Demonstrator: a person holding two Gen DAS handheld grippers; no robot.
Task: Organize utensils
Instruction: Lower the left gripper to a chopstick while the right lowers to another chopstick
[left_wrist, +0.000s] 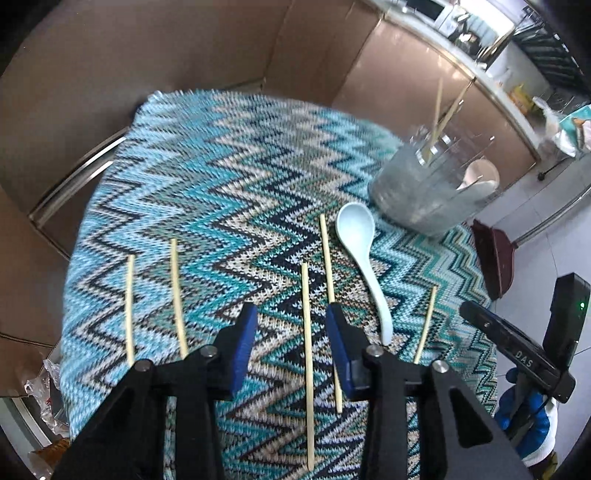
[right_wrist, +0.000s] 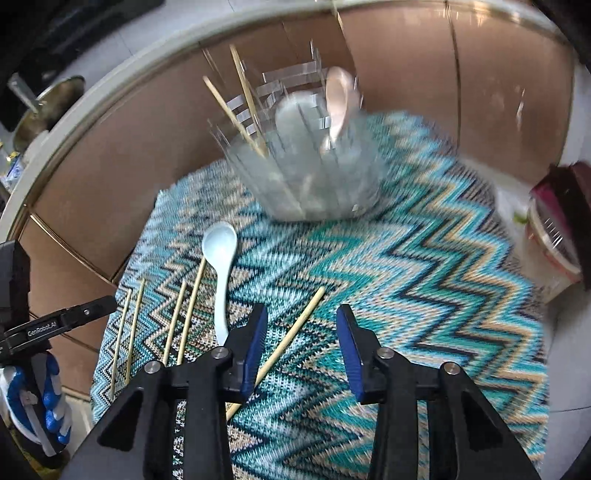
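Left gripper (left_wrist: 291, 325) open above chopstick (left_wrist: 307, 365); right gripper (right_wrist: 301, 332) empty.

Both grippers tilted downward, jaws apart, nothing clamped.
Left gripper (left_wrist: 291, 332): blue pads parted, gripping nothing. Right gripper (right_wrist: 301, 343) likewise, seen at 4 o'clock in the left view; a blue-gloved hand (right_wrist: 40, 398) holds the left gripper's handle at 8 o'clock.

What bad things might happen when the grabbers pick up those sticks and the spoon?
1. The chopsticks lie close together, so the left gripper might nudge or catch two.
2. The right gripper has a slanted chopstick beside one pad; it could roll away on the knit cloth.
3. The clear holder already holds chopsticks and a spoon; a bump might tip it.
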